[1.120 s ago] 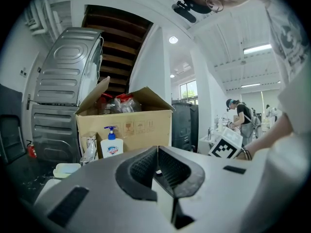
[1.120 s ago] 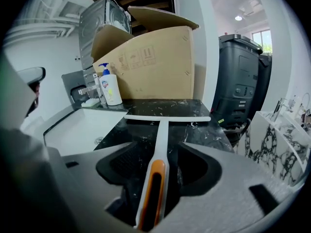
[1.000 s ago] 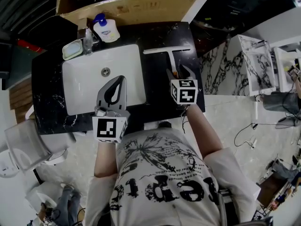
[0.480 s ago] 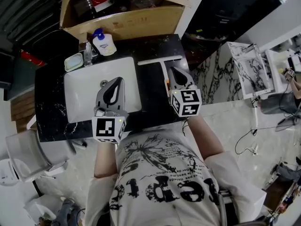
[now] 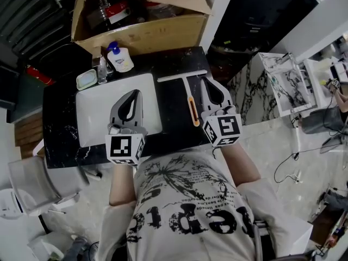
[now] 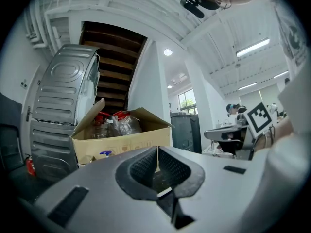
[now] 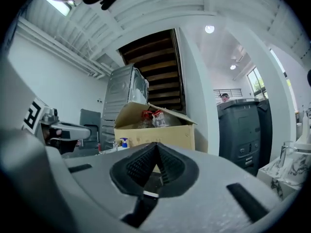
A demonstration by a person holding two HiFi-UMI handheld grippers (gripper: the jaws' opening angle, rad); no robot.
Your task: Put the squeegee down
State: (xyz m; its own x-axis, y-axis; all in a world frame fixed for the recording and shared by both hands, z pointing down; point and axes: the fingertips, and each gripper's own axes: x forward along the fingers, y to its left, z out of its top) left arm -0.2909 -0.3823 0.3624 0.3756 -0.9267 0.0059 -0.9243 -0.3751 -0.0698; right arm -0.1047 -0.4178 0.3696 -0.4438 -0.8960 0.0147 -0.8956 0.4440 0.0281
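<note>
The squeegee (image 5: 187, 91) lies flat on the black counter (image 5: 174, 129), just right of the sink, with its white blade toward the back and its orange-striped handle toward me. My right gripper (image 5: 206, 80) hovers just right of the handle, clear of it, shut and empty. In the right gripper view the pads of that gripper (image 7: 156, 143) meet with nothing between them. My left gripper (image 5: 136, 92) hangs above the white sink (image 5: 92, 113), also shut and empty. The left gripper view shows its jaws (image 6: 157, 148) closed. The squeegee is in neither gripper view.
An open cardboard box (image 5: 141, 34) with bottles stands behind the counter. A blue-capped soap bottle (image 5: 120, 58), a faucet (image 5: 101, 64) and a soap dish (image 5: 86, 80) sit at the sink's back edge. A marble-patterned unit (image 5: 283, 75) stands to the right.
The right gripper came off the squeegee handle, shut its jaws and rose, now sitting to the handle's right. The squeegee stays on the counter. The left gripper lifted slightly.
</note>
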